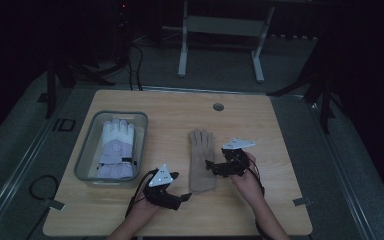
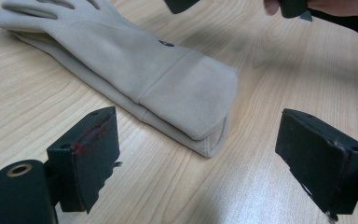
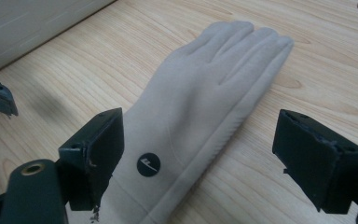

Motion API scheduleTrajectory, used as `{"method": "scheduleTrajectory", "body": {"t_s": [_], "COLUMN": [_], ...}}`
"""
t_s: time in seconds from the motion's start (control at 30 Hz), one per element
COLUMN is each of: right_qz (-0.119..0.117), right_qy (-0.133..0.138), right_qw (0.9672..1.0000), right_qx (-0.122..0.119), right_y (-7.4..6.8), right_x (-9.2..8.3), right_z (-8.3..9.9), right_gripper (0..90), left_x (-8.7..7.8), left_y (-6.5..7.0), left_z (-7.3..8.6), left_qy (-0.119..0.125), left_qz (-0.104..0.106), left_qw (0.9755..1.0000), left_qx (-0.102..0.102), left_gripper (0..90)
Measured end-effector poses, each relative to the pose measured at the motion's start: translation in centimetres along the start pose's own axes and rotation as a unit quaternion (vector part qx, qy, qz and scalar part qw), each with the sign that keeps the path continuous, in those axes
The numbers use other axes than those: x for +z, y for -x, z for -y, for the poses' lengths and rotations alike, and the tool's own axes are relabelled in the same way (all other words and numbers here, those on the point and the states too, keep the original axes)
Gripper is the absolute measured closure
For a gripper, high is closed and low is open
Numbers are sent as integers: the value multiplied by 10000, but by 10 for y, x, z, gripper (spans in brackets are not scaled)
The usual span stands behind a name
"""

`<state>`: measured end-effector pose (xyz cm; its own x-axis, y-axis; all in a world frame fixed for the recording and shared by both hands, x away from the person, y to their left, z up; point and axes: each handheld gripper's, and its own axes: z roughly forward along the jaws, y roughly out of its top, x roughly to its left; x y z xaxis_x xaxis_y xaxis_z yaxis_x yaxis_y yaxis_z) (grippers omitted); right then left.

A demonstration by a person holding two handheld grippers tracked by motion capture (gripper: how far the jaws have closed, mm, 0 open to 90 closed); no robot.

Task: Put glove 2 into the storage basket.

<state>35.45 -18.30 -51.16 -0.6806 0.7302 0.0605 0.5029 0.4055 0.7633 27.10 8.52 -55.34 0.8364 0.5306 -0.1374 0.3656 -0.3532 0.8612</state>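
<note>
Beige glove lies flat mid-counter, long axis running from us outward, cuff nearest. We hold the left claw wide before the cuff and the right claw wide over the wrist; its view shows a round logo.

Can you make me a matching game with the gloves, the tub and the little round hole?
Things:
1. flat beige suede glove
2. padded white and lilac ski glove
3. clear plastic tub
4. small round grey hole

Places:
A. near the table's far edge
B. lying inside the tub
C. on the bare wood between the two open grippers
D. on the table's left part, holding a glove

Pairs: 1-C, 2-B, 3-D, 4-A
</note>
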Motion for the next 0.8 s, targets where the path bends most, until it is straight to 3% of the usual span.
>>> {"method": "scheduleTrajectory", "body": {"t_s": [0.17, 0.2, 0.37, 0.6, 0.8], "right_qz": [-108, -273, -462, -307, -301], "right_qy": [-85, -126, -79, -75, -74], "right_qw": [9999, 9995, 9986, 9981, 9973], "right_qx": [-24, 94, 262, 522, 665], "right_y": [5, 13, 25, 42, 48], "right_x": [-3, -6, -10, 3, 25], "right_z": [1, 2, 4, -4, -17], "right_gripper": [134, 131, 110, 129, 157], "left_x": [2, 3, 7, 18, 30], "left_y": [2, 3, 4, 10, 11], "left_z": [-2, -3, -9, -24, -37], "left_qy": [-34, -63, -127, -126, -152], "left_qz": [102, 95, 219, 447, 503], "left_qw": [9999, 9998, 9992, 9968, 9957], "left_qx": [91, 135, 293, 652, 759], "left_gripper": [134, 135, 132, 137, 141]}}
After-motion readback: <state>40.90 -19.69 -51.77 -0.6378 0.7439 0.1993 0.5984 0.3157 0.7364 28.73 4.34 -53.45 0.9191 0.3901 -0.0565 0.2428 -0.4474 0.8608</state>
